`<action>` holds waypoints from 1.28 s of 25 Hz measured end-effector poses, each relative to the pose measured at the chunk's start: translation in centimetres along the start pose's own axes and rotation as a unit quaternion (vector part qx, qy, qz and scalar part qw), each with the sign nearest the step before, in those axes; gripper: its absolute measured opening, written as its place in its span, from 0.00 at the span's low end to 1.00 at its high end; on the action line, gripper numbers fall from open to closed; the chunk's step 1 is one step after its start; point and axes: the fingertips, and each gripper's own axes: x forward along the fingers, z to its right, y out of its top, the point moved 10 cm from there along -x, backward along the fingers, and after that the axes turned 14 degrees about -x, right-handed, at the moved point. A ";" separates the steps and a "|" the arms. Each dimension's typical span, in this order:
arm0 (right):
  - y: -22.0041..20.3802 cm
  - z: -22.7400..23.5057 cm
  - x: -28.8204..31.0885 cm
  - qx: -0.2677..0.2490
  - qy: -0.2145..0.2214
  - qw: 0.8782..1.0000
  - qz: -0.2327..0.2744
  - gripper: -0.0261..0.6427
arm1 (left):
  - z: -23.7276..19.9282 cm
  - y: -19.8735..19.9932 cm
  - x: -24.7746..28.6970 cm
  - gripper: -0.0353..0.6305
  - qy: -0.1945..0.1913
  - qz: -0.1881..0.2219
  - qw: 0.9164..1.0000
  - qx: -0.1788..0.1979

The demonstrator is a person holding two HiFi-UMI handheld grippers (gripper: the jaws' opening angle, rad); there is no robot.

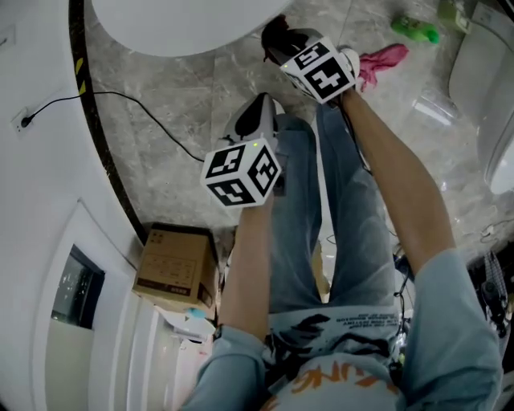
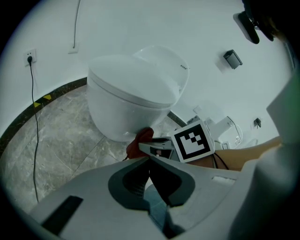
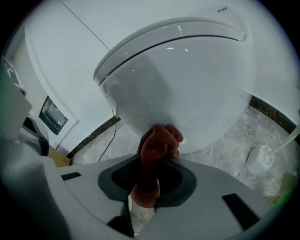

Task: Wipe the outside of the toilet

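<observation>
The white toilet [image 1: 185, 24] fills the top of the head view, and its bowl [image 3: 187, 89] looms close in the right gripper view. My right gripper [image 3: 157, 159] is shut on a dark red cloth [image 3: 158, 145], whose bunched end sits against the bowl's lower side. From the left gripper view the same cloth [image 2: 142, 137] shows at the bowl's foot [image 2: 122, 117], beside the right gripper's marker cube [image 2: 192, 140]. In the head view a pink cloth [image 1: 384, 63] shows just right of that cube [image 1: 321, 68]. My left gripper [image 2: 149, 160] is held back over the person's leg, jaws together and holding nothing.
A cardboard box [image 1: 177, 265] stands by the curved white wall at lower left. A black cable [image 1: 136, 104] runs across the marble floor from a wall socket [image 1: 24, 122]. A toilet brush [image 3: 260, 159] stands right of the bowl. A green bottle [image 1: 416, 30] and another white fixture [image 1: 482, 88] are at far right.
</observation>
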 end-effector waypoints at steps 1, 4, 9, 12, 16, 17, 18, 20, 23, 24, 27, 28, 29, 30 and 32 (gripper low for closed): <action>-0.4 -0.3 -0.2 0.007 0.012 1.000 0.004 0.17 | 0.2 -0.1 0.1 0.06 0.000 -0.004 1.000 0.003; -2.2 0.1 -1.1 0.025 0.017 0.999 0.009 0.17 | 1.5 0.0 1.0 0.06 -0.004 -0.014 1.000 0.015; -5.2 2.7 -3.8 0.071 -0.015 0.997 0.015 0.17 | 4.3 0.0 3.0 0.06 -0.019 -0.033 0.998 0.040; -6.8 4.7 -5.7 0.092 -0.031 0.995 0.018 0.17 | 6.4 -0.3 4.2 0.06 -0.026 -0.045 0.997 0.051; -8.7 7.6 -7.6 0.120 -0.051 0.991 0.021 0.17 | 8.8 -0.7 6.1 0.06 -0.027 -0.062 0.996 0.061; -8.9 8.4 -7.9 0.125 -0.055 0.990 0.022 0.17 | 9.3 -0.6 6.6 0.06 -0.028 -0.065 0.995 0.064; -9.1 9.1 -8.1 0.130 -0.059 0.989 0.023 0.17 | 9.8 -0.4 7.0 0.06 -0.029 -0.069 0.995 0.068; -9.5 10.3 -8.6 0.140 -0.064 0.988 0.025 0.17 | 10.6 -0.2 7.9 0.06 -0.030 -0.076 0.994 0.073; -10.1 12.2 -8.9 0.157 -0.067 0.985 0.029 0.17 | 11.7 0.0 9.2 0.06 -0.027 -0.083 0.993 0.075; -10.3 12.9 -8.9 0.163 -0.068 0.984 0.029 0.17 | 12.0 0.1 9.7 0.06 -0.026 -0.085 0.993 0.075; -10.8 15.0 -8.5 0.175 -0.070 0.981 0.033 0.17 | 12.8 0.4 11.2 0.06 -0.021 -0.091 0.993 0.075; -10.8 15.8 -8.3 0.179 -0.071 0.981 0.035 0.17 | 13.1 0.5 11.7 0.06 -0.020 -0.093 0.993 0.074; -10.8 16.6 -8.1 0.182 -0.073 0.980 0.038 0.17 | 13.2 0.6 12.3 0.06 -0.019 -0.095 0.993 0.073; -10.8 17.4 -7.8 0.185 -0.075 0.979 0.040 0.17 | 13.4 0.8 12.8 0.06 -0.018 -0.096 0.993 0.072; -10.5 19.1 -7.3 0.189 -0.080 0.978 0.045 0.17 | 13.5 1.1 13.9 0.06 -0.015 -0.096 0.993 0.070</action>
